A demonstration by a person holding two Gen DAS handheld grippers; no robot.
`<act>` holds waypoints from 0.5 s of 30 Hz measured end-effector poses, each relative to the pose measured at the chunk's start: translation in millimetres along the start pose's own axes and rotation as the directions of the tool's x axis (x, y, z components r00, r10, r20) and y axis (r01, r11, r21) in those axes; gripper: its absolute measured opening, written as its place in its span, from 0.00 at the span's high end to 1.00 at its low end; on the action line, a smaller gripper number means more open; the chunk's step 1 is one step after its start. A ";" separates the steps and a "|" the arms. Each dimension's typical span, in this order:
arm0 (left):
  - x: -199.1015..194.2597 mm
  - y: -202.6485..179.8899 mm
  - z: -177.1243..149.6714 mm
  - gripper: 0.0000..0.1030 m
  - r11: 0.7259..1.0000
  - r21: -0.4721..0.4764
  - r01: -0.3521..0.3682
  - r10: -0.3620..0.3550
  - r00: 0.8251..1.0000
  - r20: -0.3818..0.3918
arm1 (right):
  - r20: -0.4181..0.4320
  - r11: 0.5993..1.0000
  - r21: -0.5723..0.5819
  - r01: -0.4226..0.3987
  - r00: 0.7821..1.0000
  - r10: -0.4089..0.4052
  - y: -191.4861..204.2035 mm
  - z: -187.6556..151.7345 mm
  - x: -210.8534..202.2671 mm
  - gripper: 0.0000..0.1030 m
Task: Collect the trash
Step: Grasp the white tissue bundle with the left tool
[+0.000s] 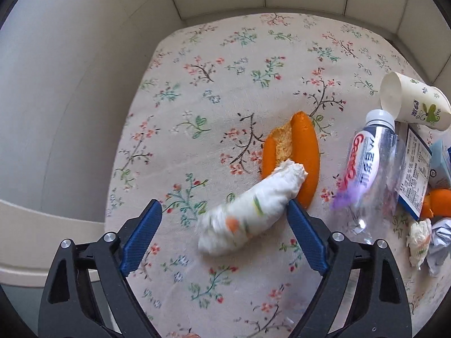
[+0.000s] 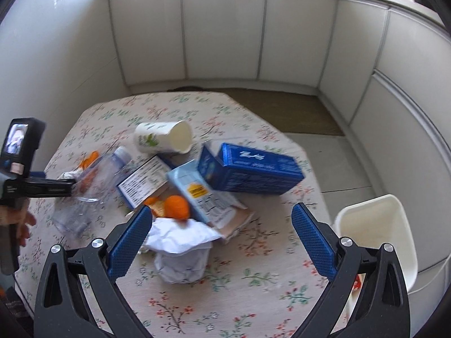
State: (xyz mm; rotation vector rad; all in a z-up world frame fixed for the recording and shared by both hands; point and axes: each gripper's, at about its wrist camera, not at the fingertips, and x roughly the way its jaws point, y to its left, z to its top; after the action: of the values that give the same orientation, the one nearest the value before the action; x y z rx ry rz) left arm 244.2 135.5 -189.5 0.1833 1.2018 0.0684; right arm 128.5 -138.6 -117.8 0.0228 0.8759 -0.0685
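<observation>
A crumpled white tissue wad (image 1: 245, 214) lies on the floral tablecloth (image 1: 214, 90), its far end resting on a long orange peel (image 1: 304, 152). My left gripper (image 1: 222, 205) is open around the wad: the right pad is at its edge, the left pad stands apart. My right gripper (image 2: 222, 209) is open wide over a crumpled white paper ball (image 2: 180, 250), which sits close to its left finger. Behind the ball is an orange peel piece (image 2: 176, 207) and a heap of cartons.
The heap holds a dark blue carton (image 2: 253, 171), a light blue carton (image 2: 197, 194), a tipped paper cup (image 2: 163, 138) and a clear plastic bottle (image 2: 93, 186). A white bin (image 2: 375, 239) stands off the table's right edge. White wall panels surround the table.
</observation>
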 end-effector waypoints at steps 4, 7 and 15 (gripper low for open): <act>11.2 -1.4 1.2 0.44 0.997 0.007 0.070 -0.070 0.997 -0.017 | -0.026 0.999 -0.005 -0.041 0.999 0.041 6.7 -1.0 7.8 0.07; 12.7 1.1 -0.7 0.60 0.991 -0.018 0.134 -0.134 0.990 -0.034 | -0.057 0.997 0.002 -0.073 0.996 0.073 11.1 -2.8 13.5 0.07; -31.6 11.3 -12.6 0.74 0.980 -0.067 0.187 -0.184 0.982 0.047 | -0.151 0.977 0.042 -0.210 0.965 0.214 42.1 2.3 30.8 0.07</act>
State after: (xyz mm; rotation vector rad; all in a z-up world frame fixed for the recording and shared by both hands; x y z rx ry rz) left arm 221.6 143.2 -162.8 0.0093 1.1692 -0.0557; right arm 152.9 -98.2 -140.3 0.1472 1.0234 0.1243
